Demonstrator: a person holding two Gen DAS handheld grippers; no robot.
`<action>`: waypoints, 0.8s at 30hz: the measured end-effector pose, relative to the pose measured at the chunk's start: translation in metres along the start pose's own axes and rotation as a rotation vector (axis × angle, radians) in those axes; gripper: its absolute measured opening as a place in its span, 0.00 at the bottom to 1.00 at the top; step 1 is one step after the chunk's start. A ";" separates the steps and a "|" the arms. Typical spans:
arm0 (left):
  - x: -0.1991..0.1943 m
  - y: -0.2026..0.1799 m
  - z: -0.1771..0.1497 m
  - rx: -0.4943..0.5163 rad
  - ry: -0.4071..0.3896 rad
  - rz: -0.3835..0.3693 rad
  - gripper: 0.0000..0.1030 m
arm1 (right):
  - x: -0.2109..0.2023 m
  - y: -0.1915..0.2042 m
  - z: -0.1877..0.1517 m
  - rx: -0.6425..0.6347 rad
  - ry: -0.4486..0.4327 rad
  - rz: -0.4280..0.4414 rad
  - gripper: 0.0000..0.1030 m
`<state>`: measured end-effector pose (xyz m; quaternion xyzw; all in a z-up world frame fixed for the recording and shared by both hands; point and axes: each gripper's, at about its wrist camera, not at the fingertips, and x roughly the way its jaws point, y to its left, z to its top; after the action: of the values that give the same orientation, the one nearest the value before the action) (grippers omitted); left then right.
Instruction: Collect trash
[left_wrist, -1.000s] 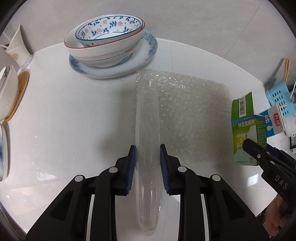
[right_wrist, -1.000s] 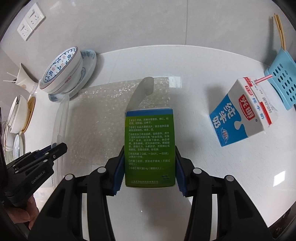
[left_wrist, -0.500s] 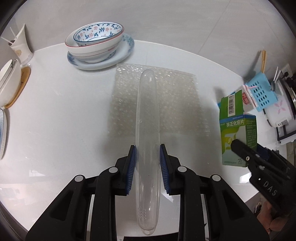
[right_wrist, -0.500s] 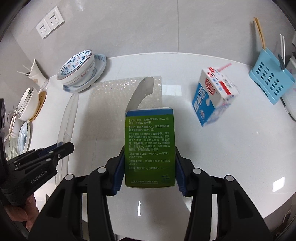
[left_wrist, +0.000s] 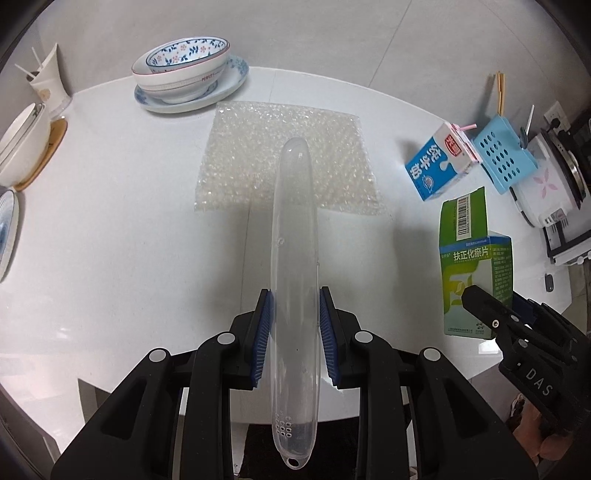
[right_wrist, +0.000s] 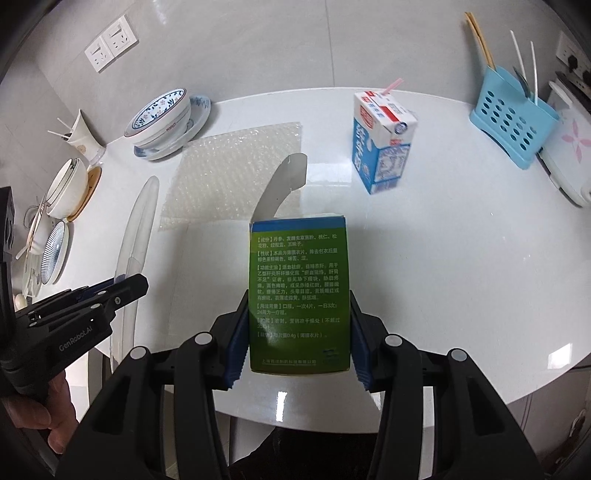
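Even indoor light, soft shadows and glare patches on the glossy table (right_wrist: 461, 258), perhaps overhead; fisheye-bent, dark-vignetted edges.

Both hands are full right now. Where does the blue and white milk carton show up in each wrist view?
Left wrist view: milk carton at the right, leaning against the blue holder.
Right wrist view: milk carton upper centre-right, on the table.
Shared landmark: the bubble wrap sheet lies left of it in both.

Black grippers (left_wrist: 294, 328), blue ribbed jaws.
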<state>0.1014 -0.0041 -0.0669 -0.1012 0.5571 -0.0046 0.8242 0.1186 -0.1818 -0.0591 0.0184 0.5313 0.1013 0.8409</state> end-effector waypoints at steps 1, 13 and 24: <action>-0.001 -0.001 -0.003 0.000 0.001 0.001 0.24 | -0.002 -0.003 -0.004 0.003 -0.001 0.003 0.43; -0.021 -0.028 -0.050 0.027 -0.010 -0.003 0.24 | -0.028 -0.027 -0.041 0.025 -0.007 0.034 0.43; -0.035 -0.051 -0.089 0.026 -0.022 0.001 0.24 | -0.060 -0.045 -0.079 -0.006 -0.026 0.050 0.43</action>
<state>0.0120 -0.0640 -0.0580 -0.0905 0.5479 -0.0104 0.8316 0.0293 -0.2431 -0.0465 0.0307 0.5193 0.1237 0.8450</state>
